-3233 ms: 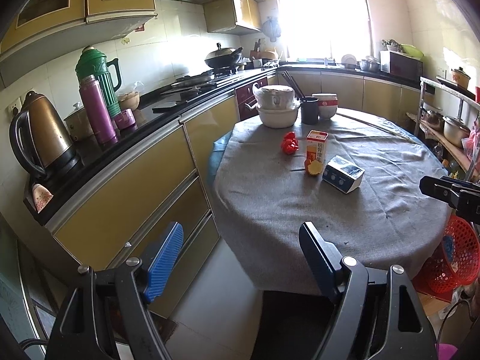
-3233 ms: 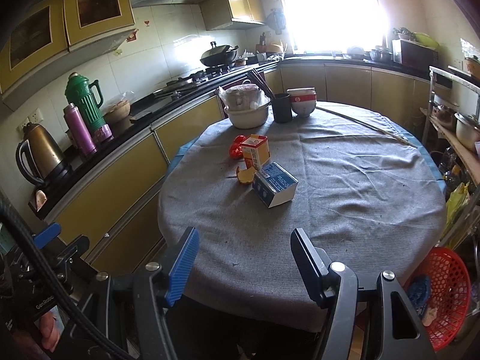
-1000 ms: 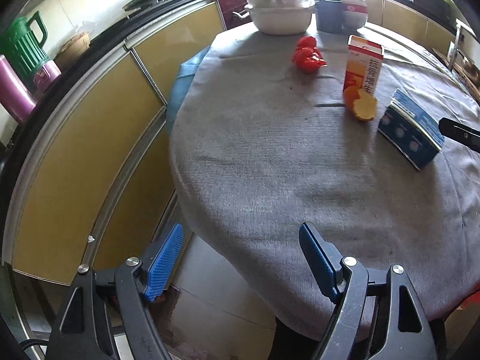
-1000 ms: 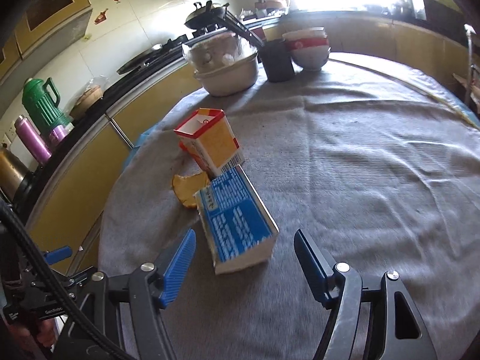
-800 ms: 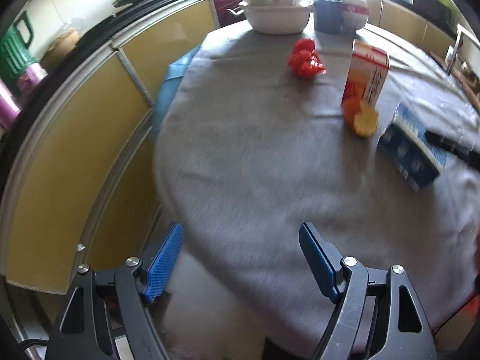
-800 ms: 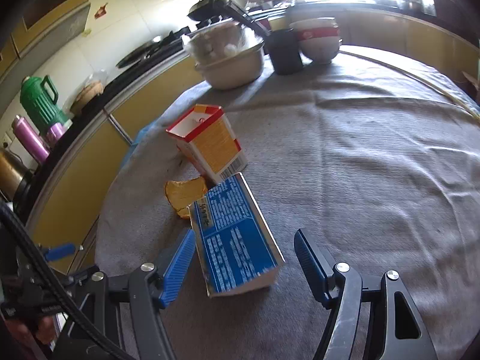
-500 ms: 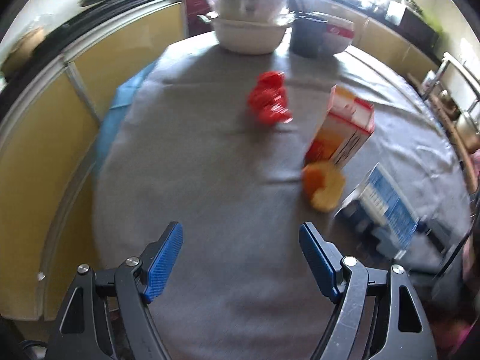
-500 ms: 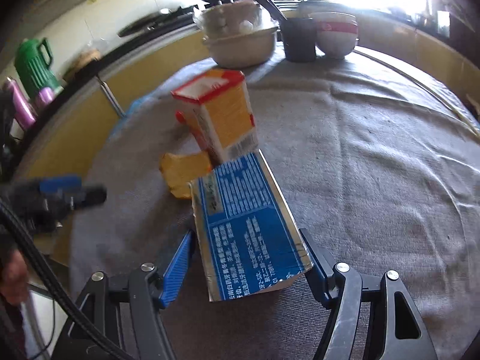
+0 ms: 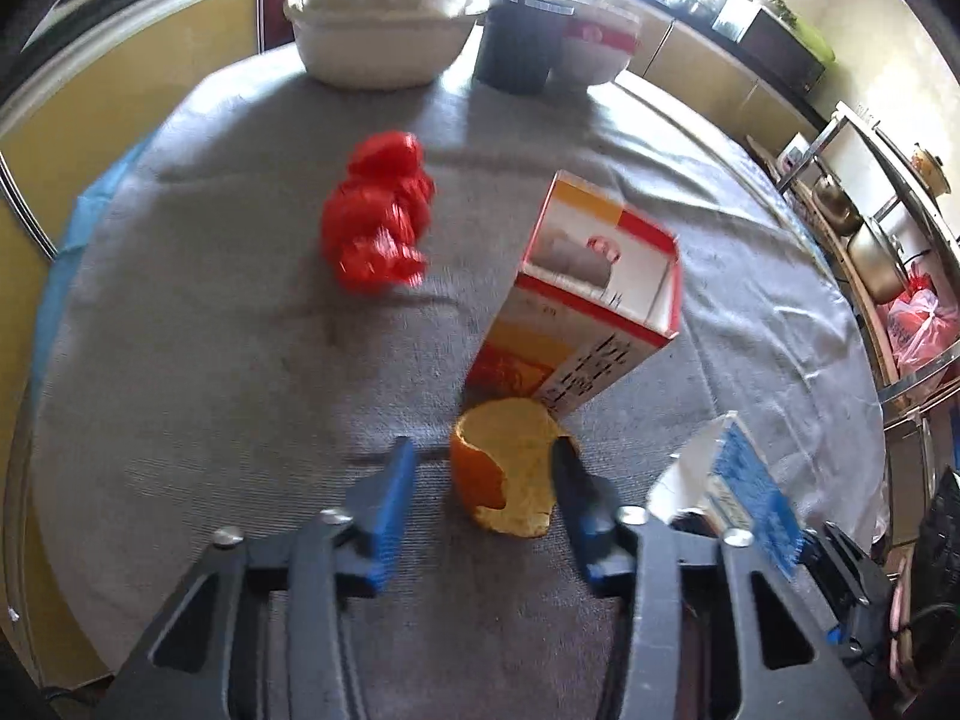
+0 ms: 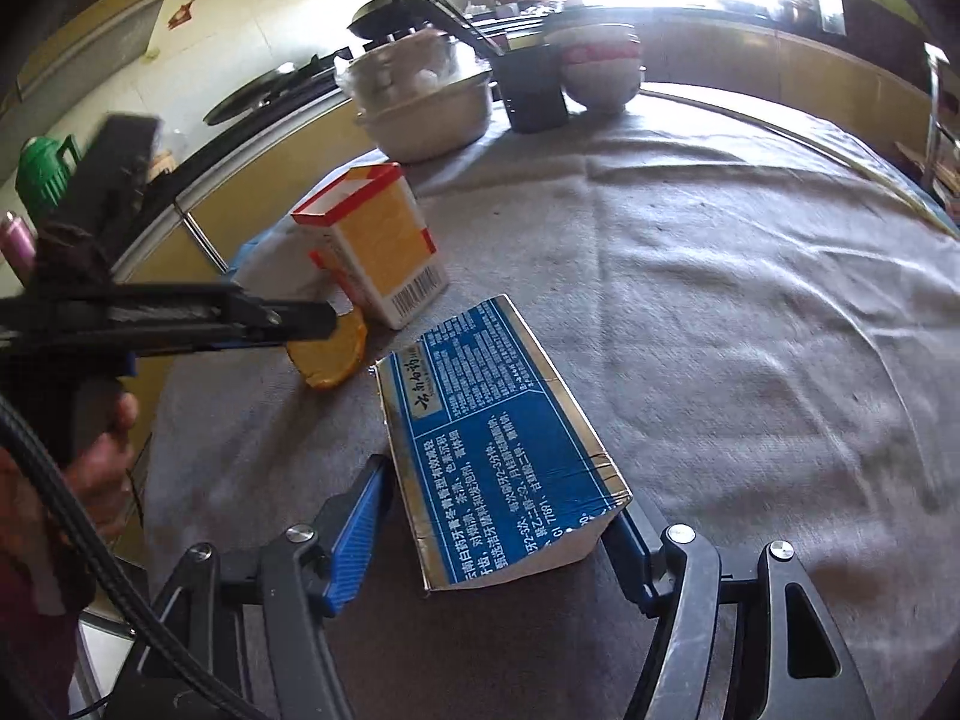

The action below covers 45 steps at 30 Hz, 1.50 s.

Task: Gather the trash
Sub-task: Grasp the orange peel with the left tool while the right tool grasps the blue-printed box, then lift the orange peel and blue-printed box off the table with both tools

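Both grippers advanced: left gripper (image 9: 483, 480) straddles orange peel (image 9: 507, 474).

home kitchen: wok (image 10: 390, 6), stacked bowls (image 10: 600, 66), cabinets (image 10: 270, 192).

Red crumpled bag (image 9: 378, 219) motion-blurred.

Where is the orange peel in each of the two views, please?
Left wrist: orange peel low centre, between the left tool's open fingers.
Right wrist: orange peel left of centre, partly behind the left tool's tip.
Shared landmark: the orange carton just behind it.
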Available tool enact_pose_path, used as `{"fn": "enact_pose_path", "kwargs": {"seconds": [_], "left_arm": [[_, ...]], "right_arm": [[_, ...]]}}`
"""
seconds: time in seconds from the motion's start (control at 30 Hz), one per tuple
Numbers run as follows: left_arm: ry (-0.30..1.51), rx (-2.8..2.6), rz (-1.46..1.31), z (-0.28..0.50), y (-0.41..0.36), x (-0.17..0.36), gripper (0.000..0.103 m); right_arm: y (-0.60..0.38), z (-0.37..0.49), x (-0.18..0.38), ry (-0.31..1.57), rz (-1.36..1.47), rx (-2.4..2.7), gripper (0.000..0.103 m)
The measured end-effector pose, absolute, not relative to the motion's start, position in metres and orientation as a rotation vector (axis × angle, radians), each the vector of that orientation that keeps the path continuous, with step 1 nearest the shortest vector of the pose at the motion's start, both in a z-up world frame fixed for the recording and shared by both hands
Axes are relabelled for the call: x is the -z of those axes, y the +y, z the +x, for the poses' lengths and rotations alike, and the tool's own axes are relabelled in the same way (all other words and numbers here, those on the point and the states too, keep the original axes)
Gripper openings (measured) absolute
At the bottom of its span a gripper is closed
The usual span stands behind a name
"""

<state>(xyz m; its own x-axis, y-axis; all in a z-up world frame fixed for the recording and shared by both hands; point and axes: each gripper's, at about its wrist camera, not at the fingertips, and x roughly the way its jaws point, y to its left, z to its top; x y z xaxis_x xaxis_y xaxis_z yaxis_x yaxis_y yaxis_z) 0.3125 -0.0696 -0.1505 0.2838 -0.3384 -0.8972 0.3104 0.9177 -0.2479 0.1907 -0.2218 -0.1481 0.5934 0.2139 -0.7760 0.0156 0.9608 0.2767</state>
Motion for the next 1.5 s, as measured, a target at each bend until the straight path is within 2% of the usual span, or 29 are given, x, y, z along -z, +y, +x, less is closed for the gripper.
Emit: {"fn": "enact_pose_path", "kwargs": {"seconds": [0.17, 0.5, 0.67, 0.8, 0.9, 1.27, 1.33, 1.4, 1.5], "left_arm": [[1.191, 0.443, -0.028, 0.311, -0.072, 0.158, 0.012], [1.087, 0.419, -0.023, 0.275, -0.057, 0.135, 0.009], [1.030, 0.372, 0.037, 0.254, -0.057, 0.114, 0.009], [0.990, 0.338, 0.095, 0.241, -0.060, 0.102, 0.009], [0.966, 0.310, 0.134, 0.229, -0.058, 0.098, 0.009], [0.942, 0.286, 0.116, 0.199, -0.027, 0.085, 0.009], [0.936, 0.277, 0.110, 0.195, -0.022, 0.083, 0.009], [0.938, 0.276, 0.100, 0.193, -0.019, 0.082, 0.009], [0.937, 0.279, 0.089, 0.189, -0.017, 0.079, 0.009]], "right_arm": [[-0.228, 0.181, 0.148, 0.923, 0.294, -0.108, 0.069], [-0.222, 0.165, 0.138, 0.884, 0.300, -0.112, 0.068], [-0.222, 0.157, 0.133, 0.865, 0.297, -0.108, 0.062], [-0.221, 0.154, 0.131, 0.871, 0.294, -0.126, 0.063], [-0.218, 0.159, 0.130, 0.869, 0.244, -0.125, 0.069], [-0.206, 0.190, 0.151, 0.947, 0.163, -0.115, 0.069], [-0.199, 0.192, 0.153, 0.950, 0.137, -0.106, 0.068], [-0.194, 0.192, 0.153, 0.950, 0.117, -0.108, 0.062], [-0.192, 0.190, 0.152, 0.950, 0.127, -0.106, 0.060]]}}
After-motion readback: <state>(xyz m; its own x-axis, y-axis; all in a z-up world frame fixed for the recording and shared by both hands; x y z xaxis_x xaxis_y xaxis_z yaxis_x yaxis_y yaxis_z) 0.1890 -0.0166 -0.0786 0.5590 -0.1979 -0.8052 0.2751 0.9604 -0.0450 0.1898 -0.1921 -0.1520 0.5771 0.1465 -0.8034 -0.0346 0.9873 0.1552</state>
